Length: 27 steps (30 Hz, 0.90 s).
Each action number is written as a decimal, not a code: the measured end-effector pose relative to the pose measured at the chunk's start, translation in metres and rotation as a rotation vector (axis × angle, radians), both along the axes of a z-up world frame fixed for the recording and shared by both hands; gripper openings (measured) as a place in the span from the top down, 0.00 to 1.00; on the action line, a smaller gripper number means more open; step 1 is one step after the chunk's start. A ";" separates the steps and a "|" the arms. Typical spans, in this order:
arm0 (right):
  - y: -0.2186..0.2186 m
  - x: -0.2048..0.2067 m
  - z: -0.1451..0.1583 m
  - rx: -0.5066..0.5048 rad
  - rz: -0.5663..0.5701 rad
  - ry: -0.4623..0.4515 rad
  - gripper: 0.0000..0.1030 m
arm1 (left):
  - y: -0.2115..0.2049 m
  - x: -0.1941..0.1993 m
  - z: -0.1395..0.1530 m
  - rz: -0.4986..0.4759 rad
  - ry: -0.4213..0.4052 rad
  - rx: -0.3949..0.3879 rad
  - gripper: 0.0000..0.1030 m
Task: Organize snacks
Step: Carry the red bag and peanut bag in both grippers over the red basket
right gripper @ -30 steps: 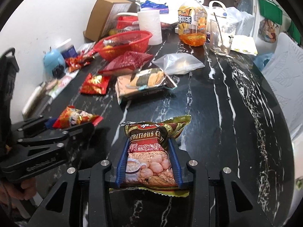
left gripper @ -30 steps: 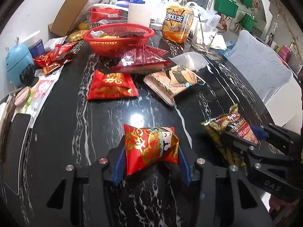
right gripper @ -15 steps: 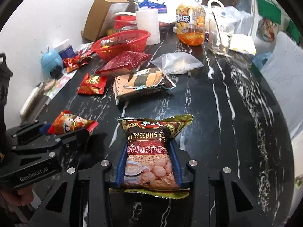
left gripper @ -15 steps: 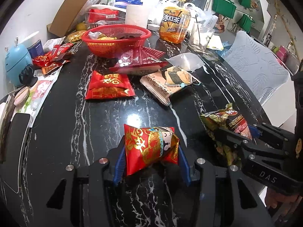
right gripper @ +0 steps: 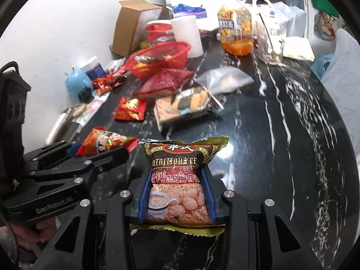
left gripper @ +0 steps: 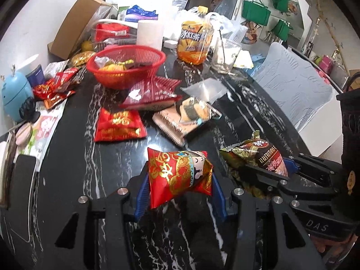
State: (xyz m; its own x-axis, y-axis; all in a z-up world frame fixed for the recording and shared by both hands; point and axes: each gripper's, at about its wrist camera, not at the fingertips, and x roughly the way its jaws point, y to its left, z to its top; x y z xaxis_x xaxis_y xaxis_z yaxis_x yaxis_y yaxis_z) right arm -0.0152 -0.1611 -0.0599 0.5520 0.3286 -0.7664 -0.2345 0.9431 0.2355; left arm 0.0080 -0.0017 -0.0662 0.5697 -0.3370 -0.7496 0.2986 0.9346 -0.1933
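**Both grippers loaded; basket lay ahead, nearer the left hand**

The left gripper (left gripper: pixel 180 193) was found clamped on a red and gold snack packet (left gripper: pixel 178 175), its blue pads pressed against the packet's two short sides, so that the packet's long axis ran across the jaws. The packet was judged to be held clear of the black marble table (left gripper: pixel 67 168), though the gap beneath it could not be confirmed.

The right gripper (right gripper: pixel 176 193) was found clamped on a brown cereal sachet (right gripper: pixel 177 180), gripped at its two long edges with the long axis pointing forward along the fingers. The two grippers were seen side by side, near but not touching.

Farther out, a flat red packet (left gripper: pixel 118 124) and a seaweed-roll pack (left gripper: pixel 193 112) were noted lying between the grippers and the red basket (left gripper: pixel 126 66). The basket, already holding some snacks, stood at the far end of the table, ahead and somewhat left of both grippers. It was judged to be the likely destination, and the left hand the nearer to it. A bottle of iced tea (left gripper: pixel 194 42) and a cardboard box (left gripper: pixel 76 22) were recorded beyond it.
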 end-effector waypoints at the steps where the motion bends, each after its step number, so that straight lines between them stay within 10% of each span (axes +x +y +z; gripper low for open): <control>1: 0.000 0.001 0.003 0.003 0.004 -0.007 0.62 | 0.000 0.002 0.003 -0.001 -0.009 0.000 0.54; 27: 0.012 0.115 0.086 0.055 0.059 -0.210 0.62 | 0.011 0.118 0.089 0.043 -0.230 -0.011 0.54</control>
